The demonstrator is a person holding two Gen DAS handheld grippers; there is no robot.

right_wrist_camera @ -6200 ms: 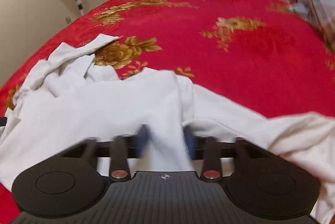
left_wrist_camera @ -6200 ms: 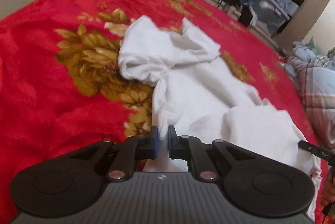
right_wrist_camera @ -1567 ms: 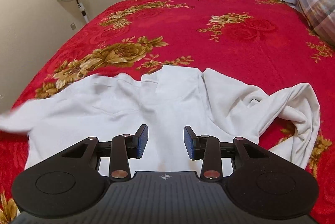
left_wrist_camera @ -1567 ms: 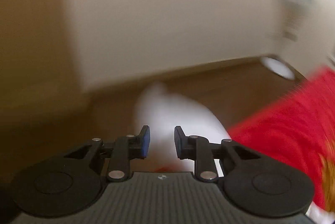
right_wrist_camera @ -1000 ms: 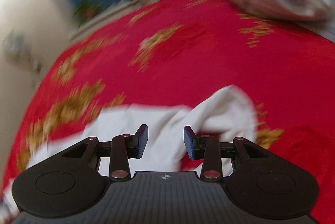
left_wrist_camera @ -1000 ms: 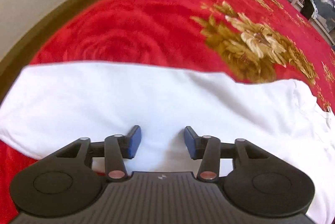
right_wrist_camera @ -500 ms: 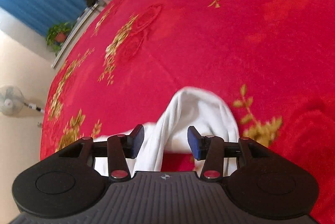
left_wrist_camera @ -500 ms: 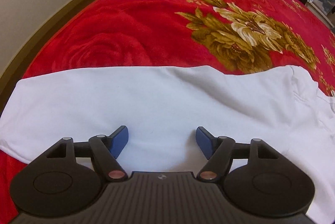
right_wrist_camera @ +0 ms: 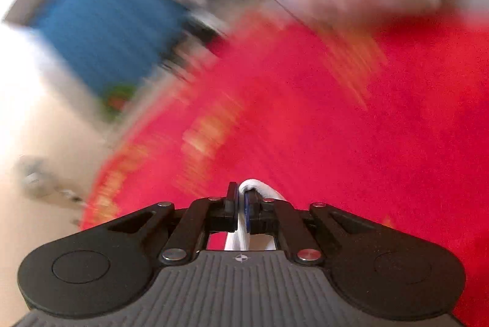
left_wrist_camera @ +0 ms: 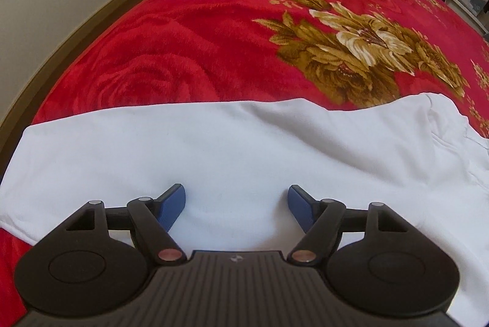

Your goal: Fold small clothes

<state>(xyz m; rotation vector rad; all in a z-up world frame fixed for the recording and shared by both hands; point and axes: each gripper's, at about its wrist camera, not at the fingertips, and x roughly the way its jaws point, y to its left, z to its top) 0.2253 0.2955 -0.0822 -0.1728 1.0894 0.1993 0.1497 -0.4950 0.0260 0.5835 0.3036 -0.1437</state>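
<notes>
On red blanket (left_wrist_camera: 183,52): white shirt (left_wrist_camera: 244,159) flat; L gripper (left_wrist_camera: 237,203) spread wide above it. R gripper (right_wrist_camera: 240,209) pinching shirt fold (right_wrist_camera: 255,188); bkgd blurred.

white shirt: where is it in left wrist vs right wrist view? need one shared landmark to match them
Left wrist: the white shirt lies spread flat across the lower half, under and beyond the open left gripper.
Right wrist: only a small white fold at bottom center, pinched in the shut right gripper; the rest is blurred.
Shared landmark: the red floral blanket.
</notes>
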